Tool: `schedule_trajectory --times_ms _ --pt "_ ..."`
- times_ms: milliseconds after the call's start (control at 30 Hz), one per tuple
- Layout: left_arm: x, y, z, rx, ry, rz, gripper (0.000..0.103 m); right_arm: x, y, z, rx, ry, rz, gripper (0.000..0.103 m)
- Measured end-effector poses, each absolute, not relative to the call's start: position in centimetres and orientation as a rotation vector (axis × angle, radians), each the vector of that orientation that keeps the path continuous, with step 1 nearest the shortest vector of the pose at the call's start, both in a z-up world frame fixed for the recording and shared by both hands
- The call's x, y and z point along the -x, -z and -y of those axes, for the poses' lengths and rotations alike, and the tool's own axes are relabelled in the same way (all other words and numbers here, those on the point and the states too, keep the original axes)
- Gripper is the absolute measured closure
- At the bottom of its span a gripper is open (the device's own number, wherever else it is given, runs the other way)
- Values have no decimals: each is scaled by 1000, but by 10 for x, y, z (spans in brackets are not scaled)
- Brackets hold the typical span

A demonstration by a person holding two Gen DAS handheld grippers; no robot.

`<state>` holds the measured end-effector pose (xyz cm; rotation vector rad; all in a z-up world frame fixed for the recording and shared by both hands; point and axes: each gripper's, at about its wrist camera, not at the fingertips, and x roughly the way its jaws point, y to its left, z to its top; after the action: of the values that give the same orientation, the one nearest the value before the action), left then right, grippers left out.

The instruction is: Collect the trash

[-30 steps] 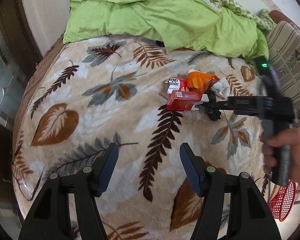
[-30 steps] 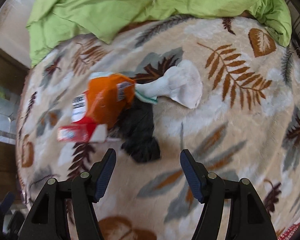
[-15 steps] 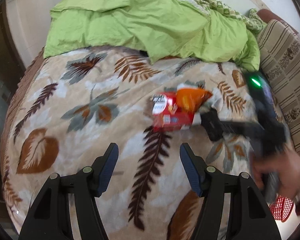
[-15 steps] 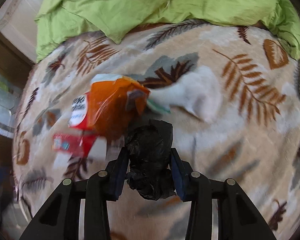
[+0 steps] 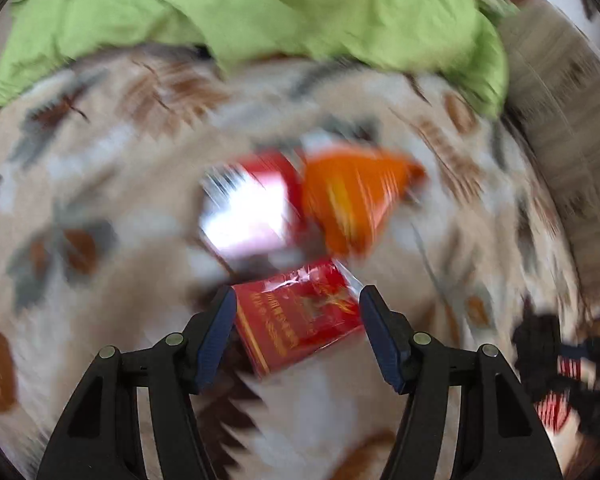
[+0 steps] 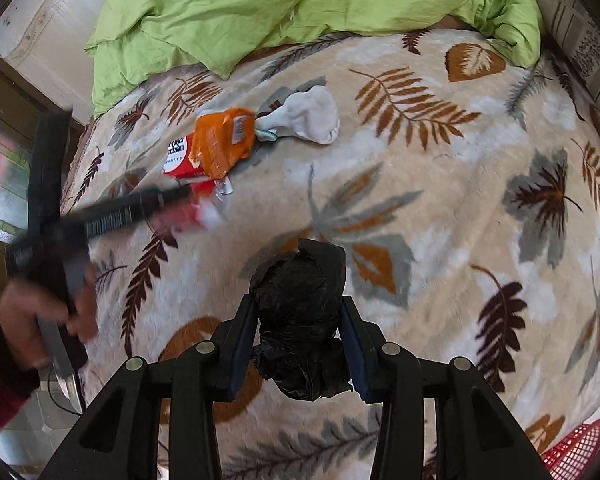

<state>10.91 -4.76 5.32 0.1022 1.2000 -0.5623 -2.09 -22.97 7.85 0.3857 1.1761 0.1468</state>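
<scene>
Clamping a crumpled black bag point(image 6: 300, 320) between both pads, the right gripper point(image 6: 300, 340) sits at the lower centre of its own view, above the leaf-patterned blanket point(image 6: 440, 208). Its jaws closed in on the bag within the last second and are now narrow around it. In the blurred left view, the left gripper point(image 5: 296, 312) stands about half open, jaws either side of a red packet point(image 5: 296, 316); whether the pads touch it I cannot tell. Just above lie an orange wrapper point(image 5: 352, 200) and a red-and-white pack point(image 5: 248, 204). A white sock point(image 6: 308, 118) rests beside the orange wrapper, and a red basket point(image 6: 576, 452) peeks in at lower right.

Black bag point(image 6: 300, 320) now off blanket point(image 6: 440, 200).
</scene>
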Motion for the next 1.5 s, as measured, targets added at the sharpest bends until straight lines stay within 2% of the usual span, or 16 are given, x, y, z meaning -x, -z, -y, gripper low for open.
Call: schedule_trajectory --times_ms 167,333,467,633,833,1033,1067,1100,1133,1300,1500 --pt "-63 -69 49 -128 635 -1143 40 27 -78 240 -412 -145 -1181 60" --pt "-92 -82 43 -153 587 -1066 31 28 -76 252 -422 -132 -1181 60" --pt "-133 -66 46 -197 600 -1117 29 31 -72 258 -437 -120 -1188 60" --pt "-125 -37 54 -272 695 -1227 29 42 -71 261 -445 -125 -1201 60" --pt "-62 -40 73 -410 694 -1137 29 52 -68 262 -459 -132 -1214 60" --pt "-83 -30 91 -386 509 -1154 29 53 -66 264 -459 -117 -1212 60" --pt "-85 -24 95 -414 485 -1161 33 53 -67 265 -458 -114 -1211 60" --pt "-86 -21 98 -432 470 -1163 48 53 -67 265 -457 -112 -1210 60" --pt "-87 -17 100 -438 464 -1169 50 53 -68 266 -454 -110 -1209 59" --pt "-70 -40 94 -378 454 -1118 51 57 -80 268 -448 -106 -1197 59" --pt "-24 -99 73 -264 467 -1085 51 67 -104 265 -430 -131 -1189 59"
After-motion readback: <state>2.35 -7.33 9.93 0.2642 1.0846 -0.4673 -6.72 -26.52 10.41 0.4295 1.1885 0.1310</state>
